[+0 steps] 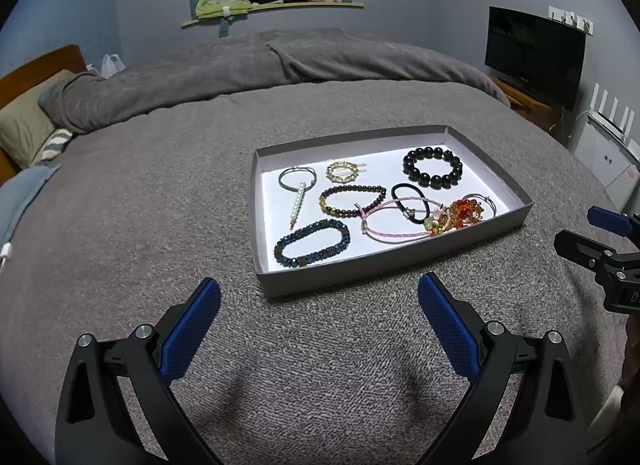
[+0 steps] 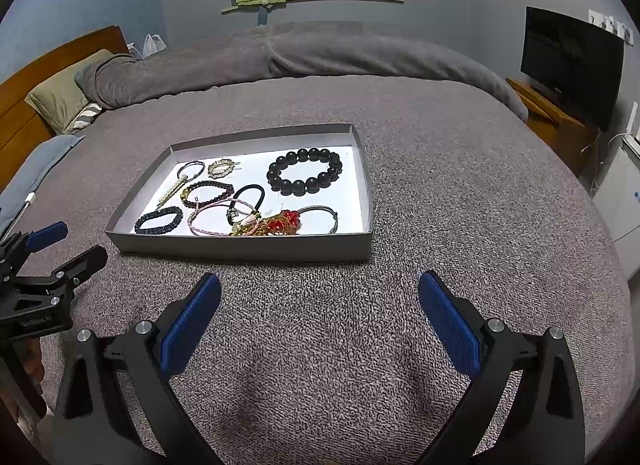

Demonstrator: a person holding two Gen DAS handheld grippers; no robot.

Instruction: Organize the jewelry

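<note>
A shallow grey box tray (image 1: pixel 320 285) (image 2: pixel 240 251) with a white floor lies on the bed. In it lie a large black bead bracelet (image 1: pixel 433 167) (image 2: pixel 304 171), a dark blue bead bracelet (image 1: pixel 312 243) (image 2: pixel 158 220), a brown bead bracelet (image 1: pixel 352 200) (image 2: pixel 208 193), a pink cord loop (image 1: pixel 394 225), a black hair tie (image 1: pixel 412 201) (image 2: pixel 248 201), a red and gold tangle (image 1: pixel 460 217) (image 2: pixel 280 222), a gold round clip (image 1: pixel 342 172), a pearl clip (image 1: pixel 298 201) and thin silver bangles. My left gripper (image 1: pixel 320 293) is open and empty, just short of the tray. My right gripper (image 2: pixel 320 293) is open and empty, also in front of it.
A grey blanket (image 1: pixel 160 205) covers the bed, with a rolled duvet (image 1: pixel 240 65) and pillows (image 1: pixel 24 133) behind. A TV (image 1: pixel 532 53) on a wooden stand is at the right. A shelf (image 1: pixel 272 9) with clothes hangs on the far wall.
</note>
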